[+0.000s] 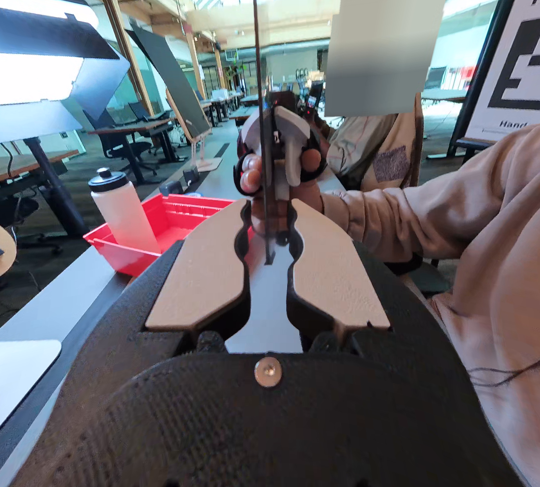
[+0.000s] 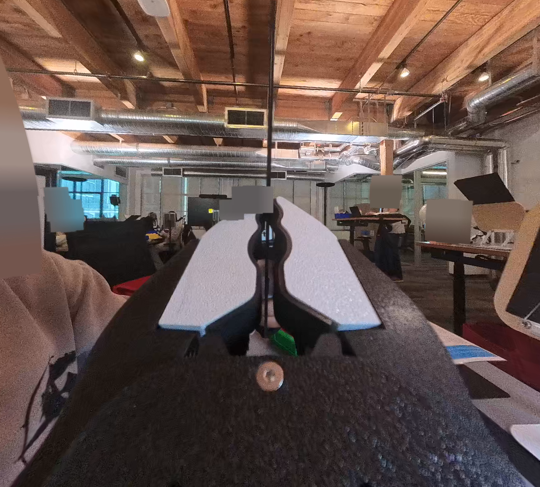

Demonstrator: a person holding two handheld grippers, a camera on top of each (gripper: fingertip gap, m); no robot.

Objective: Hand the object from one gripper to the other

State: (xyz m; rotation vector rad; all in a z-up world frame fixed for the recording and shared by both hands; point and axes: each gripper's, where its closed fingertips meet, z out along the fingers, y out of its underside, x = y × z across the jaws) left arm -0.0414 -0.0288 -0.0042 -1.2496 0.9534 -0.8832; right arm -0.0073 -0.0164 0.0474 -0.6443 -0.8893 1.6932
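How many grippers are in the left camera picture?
2. The left gripper is up close, open around a thin black rod; the right gripper faces it farther off, holding that rod.

Left wrist view level over the table (image 1: 73, 292), right tilted ceilingward, sharing thin rod (image 1: 264, 151).

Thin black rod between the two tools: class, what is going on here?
A person is passing a thin black rod from one tool to the other. The right hand-held gripper is shut on the rod and holds it upright. The left hand-held gripper is open, with a finger on either side of the rod's lower end, not clamping it. The handover is not yet done.
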